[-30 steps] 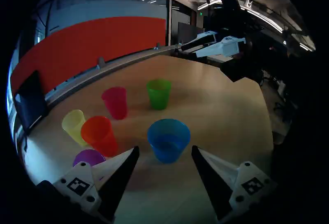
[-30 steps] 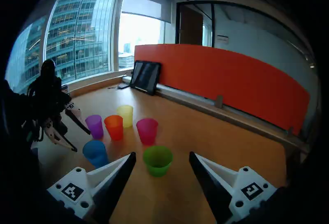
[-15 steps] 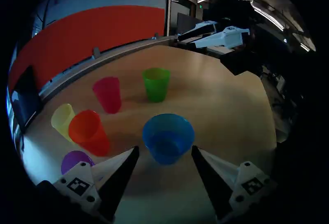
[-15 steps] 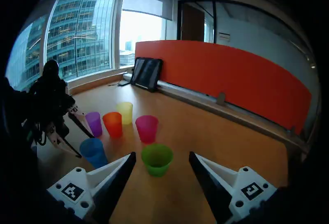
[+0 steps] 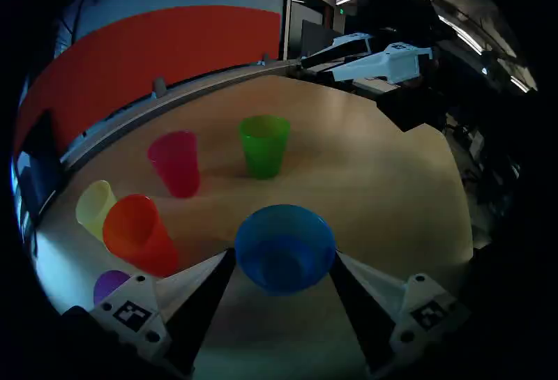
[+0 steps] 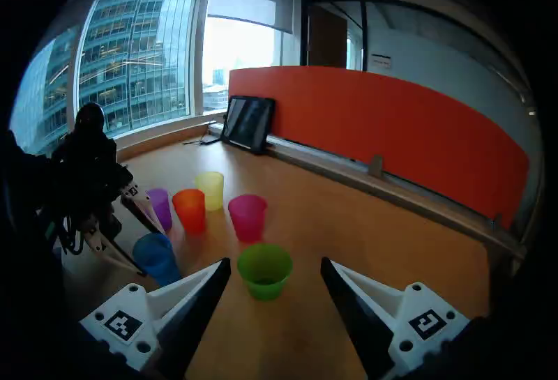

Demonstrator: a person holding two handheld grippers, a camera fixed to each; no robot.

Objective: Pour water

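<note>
Now upright blue cup (image 5: 284,237), translucent plastic, sits btwn L gripper (image 5: 281,253) fingers, spread wide; R gripper (image 6: 274,261) also wide.

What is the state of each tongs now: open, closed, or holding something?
Left tongs: open, straddling the blue cup, not closed on it.
Right tongs: open, holding nothing, green cup just ahead.

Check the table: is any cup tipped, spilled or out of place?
Nothing stands out: the green cup, pink cup, orange cup, yellow cup, purple cup and blue cup all stand upright on the table, no spill visible.
</note>
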